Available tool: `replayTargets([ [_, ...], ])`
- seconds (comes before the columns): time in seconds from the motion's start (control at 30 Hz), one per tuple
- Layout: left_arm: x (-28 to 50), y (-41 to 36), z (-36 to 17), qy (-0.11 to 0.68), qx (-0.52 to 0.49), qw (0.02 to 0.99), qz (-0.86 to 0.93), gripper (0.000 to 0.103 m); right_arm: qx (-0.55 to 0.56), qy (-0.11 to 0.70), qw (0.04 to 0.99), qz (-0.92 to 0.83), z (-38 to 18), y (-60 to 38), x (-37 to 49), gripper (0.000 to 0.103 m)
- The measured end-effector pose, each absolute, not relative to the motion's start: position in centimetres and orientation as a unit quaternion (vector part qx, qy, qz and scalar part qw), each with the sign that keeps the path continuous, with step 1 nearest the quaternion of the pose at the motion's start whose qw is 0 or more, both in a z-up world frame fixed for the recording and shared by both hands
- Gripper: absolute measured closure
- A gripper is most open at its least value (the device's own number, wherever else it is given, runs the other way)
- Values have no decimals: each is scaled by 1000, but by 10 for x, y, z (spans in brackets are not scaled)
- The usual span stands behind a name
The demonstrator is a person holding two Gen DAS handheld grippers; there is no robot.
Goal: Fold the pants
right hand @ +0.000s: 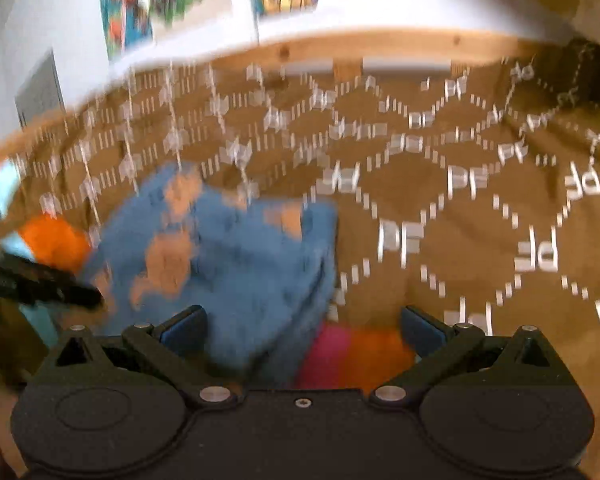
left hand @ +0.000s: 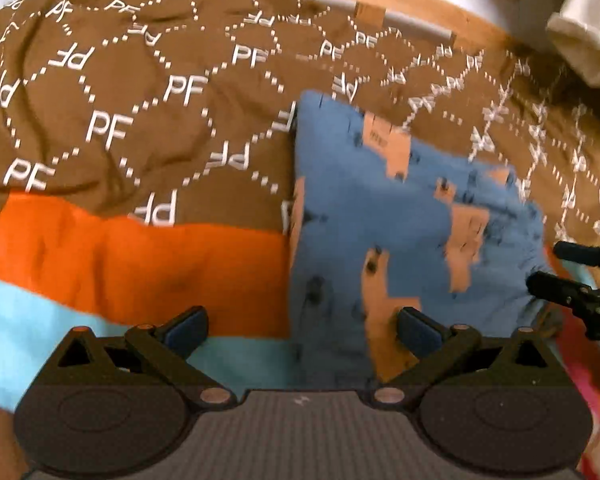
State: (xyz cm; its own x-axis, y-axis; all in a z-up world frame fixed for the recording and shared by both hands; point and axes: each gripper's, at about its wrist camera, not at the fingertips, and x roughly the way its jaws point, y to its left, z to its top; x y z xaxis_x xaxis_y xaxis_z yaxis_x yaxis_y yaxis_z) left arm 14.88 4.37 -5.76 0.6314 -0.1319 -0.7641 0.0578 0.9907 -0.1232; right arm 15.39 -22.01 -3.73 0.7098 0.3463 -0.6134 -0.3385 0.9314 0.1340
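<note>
Pants: I see the blue pants (left hand: 400,232) with tan patches lying as a compact bundle, centre-right of the left wrist view and lower left of centre in the right wrist view (right hand: 228,264). They look folded at least once, though blur hides the edges.

Surface: they rest on a brown blanket (left hand: 120,92) printed with white "PF" letters, with an orange band (left hand: 132,264) and a light blue band (left hand: 28,320) toward the lower left of the left view.

Left gripper: my left gripper (left hand: 302,330) has its jaws spread wide and holds nothing; one pad sits over the lower edge of the pants, the other over the orange band.

Right gripper: my right gripper (right hand: 302,328) is also spread and empty, hovering over the near right corner of the bundle. It shows too at the right edge of the left view (left hand: 568,276).

Risk, layers: closing on the bundle now, I judge I could pinch only the top layer and peel the fold open.

Risk, blanket: the loose blanket lies just beside the pants, so a low grasp could catch it and drag everything.

Risk, blur: both views are smeared, so I cannot place the hem exactly.

Risk, collision: the two grippers are near each other at the bundle's right edge.
</note>
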Motion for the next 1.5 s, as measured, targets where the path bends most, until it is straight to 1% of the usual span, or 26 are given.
replayTargets([
  [0.13,139,44,-59,416,-13,907,-65,0,-6,337,924,178,-41,-217,138,1],
  [0.27,138,48,-55,413,-35,906,-82,0,20,324,924,203,-30,-225,135,1],
  [0.43,150,52,-54,399,-64,906,-124,0,65,324,906,265,-25,-239,165,1],
  [0.53,160,52,-56,397,-72,906,-129,0,92,351,882,302,-32,-245,195,1],
  [0.6,164,49,-56,394,-66,907,-134,0,111,371,863,323,-38,-250,214,1],
  [0.7,163,42,-58,386,-42,908,-157,0,141,381,846,345,-40,-258,229,1],
  [0.83,161,38,-63,384,-32,909,-159,0,174,382,837,352,-36,-265,243,1],
  [1.03,158,38,-61,383,-34,909,-162,0,195,389,842,320,-37,-260,250,1],
  [1.13,156,39,-61,383,-38,908,-164,0,186,385,850,306,-37,-258,245,7],
  [1.23,157,40,-61,384,-40,907,-167,0,198,381,857,284,-39,-262,242,20],
  [1.3,157,42,-61,386,-47,906,-169,0,209,381,860,267,-41,-267,241,37],
  [1.37,157,45,-60,392,-57,903,-169,0,205,380,866,254,-41,-268,238,47],
  [1.47,158,49,-60,397,-77,899,-167,0,204,372,872,243,-44,-266,230,49],
  [1.5,158,50,-59,398,-82,899,-167,1,207,368,875,237,-46,-264,227,51],
])
